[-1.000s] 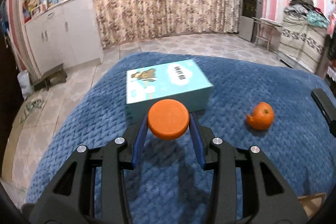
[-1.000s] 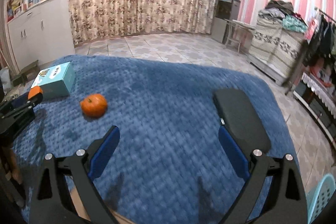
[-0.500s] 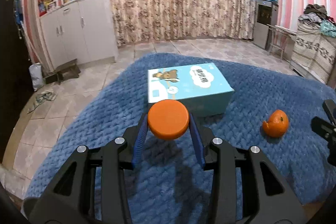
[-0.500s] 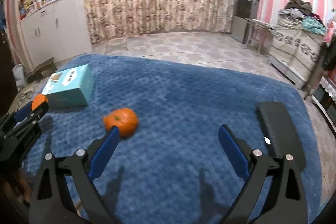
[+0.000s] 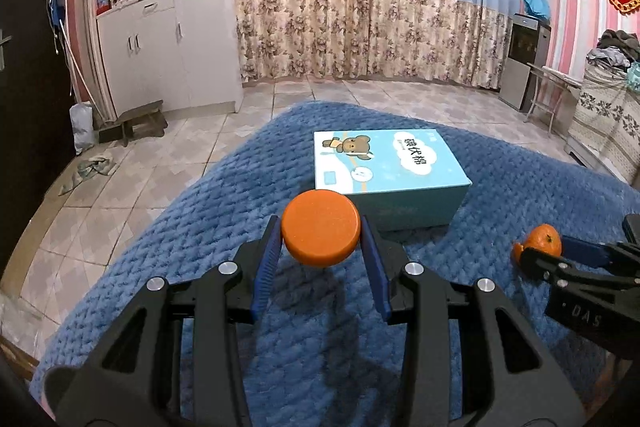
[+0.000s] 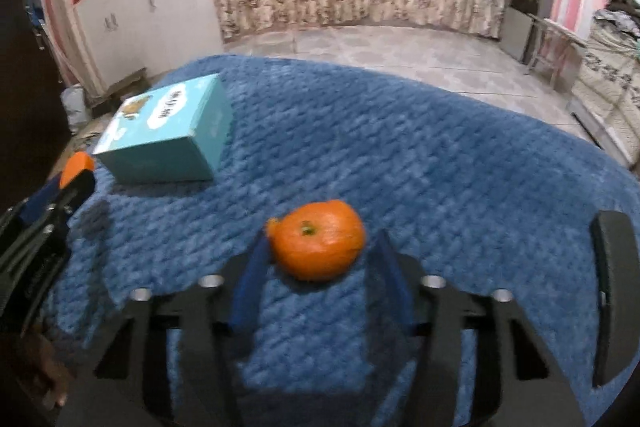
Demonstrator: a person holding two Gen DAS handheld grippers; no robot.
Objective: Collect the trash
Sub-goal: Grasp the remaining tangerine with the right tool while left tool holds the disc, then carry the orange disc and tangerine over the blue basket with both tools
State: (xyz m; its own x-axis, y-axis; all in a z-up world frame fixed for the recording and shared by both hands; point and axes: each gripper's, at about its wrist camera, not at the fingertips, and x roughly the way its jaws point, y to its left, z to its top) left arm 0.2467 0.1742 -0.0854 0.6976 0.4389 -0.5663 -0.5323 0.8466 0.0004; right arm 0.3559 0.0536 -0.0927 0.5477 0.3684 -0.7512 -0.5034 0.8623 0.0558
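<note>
Orange cap (image 5: 320, 233) is sitting pinched in the left tongs (image 5: 321, 243) above the blue blanket (image 5: 200, 227).
Right tongs (image 6: 318, 255) are straddling the peel (image 6: 318, 239), spread, beside the box (image 6: 168, 133).

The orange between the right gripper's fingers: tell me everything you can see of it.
The orange looks like a peeled-open mandarin skin: glossy rind, green stem scar on top, a torn flap at its left edge. It sits on the blue blanket, between the right gripper fingers, which flank it closely. Blur hides whether they touch it.
</note>
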